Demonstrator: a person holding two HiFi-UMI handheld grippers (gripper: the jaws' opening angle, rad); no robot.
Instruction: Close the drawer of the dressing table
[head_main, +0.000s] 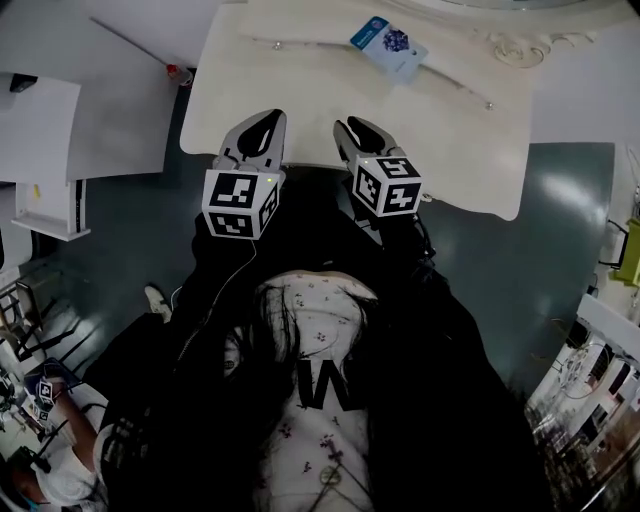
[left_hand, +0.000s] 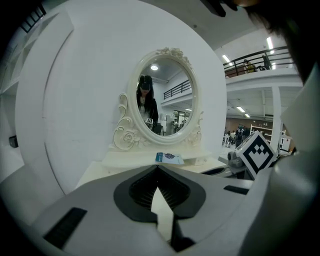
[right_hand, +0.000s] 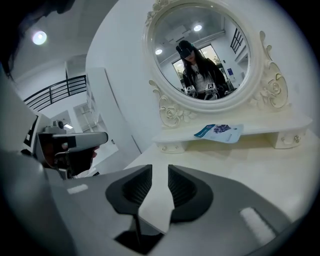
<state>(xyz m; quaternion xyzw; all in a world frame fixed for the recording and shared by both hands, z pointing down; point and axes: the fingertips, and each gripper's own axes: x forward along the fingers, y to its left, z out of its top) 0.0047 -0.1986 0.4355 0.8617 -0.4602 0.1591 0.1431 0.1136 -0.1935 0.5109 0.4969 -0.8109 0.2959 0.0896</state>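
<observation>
The pale dressing table (head_main: 300, 100) runs lengthwise from left to right across the top of the head view, its front edge facing the person. Both tools sit at that edge, pointing toward the oval mirror (left_hand: 165, 95). The left hand-held gripper (head_main: 268, 118) has its tips pressed together on nothing. The right hand-held gripper (head_main: 352, 127) is slightly spread and empty. The drawer itself cannot be made out. A blue-and-white card (head_main: 388, 45) lies on the back shelf.
</observation>
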